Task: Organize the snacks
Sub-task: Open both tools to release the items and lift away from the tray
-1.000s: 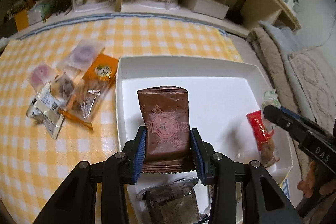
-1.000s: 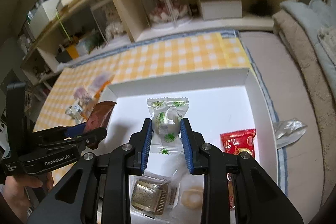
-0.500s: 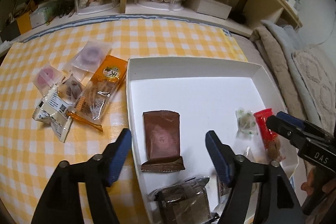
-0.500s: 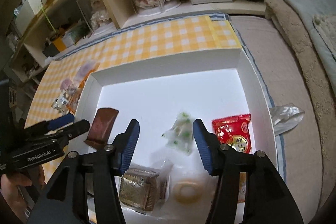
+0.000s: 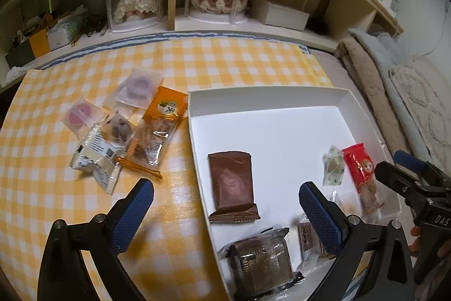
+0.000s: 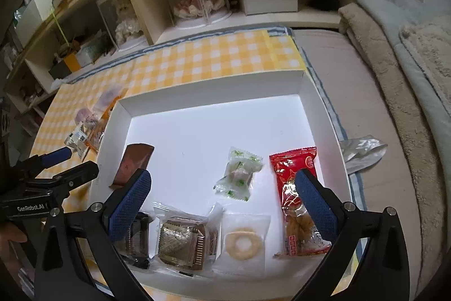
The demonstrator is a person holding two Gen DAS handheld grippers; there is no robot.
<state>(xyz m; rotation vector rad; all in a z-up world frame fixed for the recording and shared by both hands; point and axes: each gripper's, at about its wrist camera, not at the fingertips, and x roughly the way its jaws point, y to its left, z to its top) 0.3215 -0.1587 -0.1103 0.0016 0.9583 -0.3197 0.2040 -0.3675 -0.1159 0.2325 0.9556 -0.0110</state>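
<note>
Released, the flat brown packet (image 5: 232,186) lies between just-spread left gripper (image 5: 225,206) fingers.

Left gripper (image 5: 225,205), right gripper (image 6: 222,191): black angular frames, silver screws, blue cross-hatched finger pads (image 5: 132,213); white "GenRobot.AI", "DAS" lettering at frame edges.

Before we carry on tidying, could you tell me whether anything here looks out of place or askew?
One thing: a crumpled silvery wrapper lies on the bedding just outside the white box, beside its right wall, away from the unsorted snack pile on the checked cloth. In the box, the green-and-white candy lies slightly askew. Nothing looks spilled or damaged.
</note>
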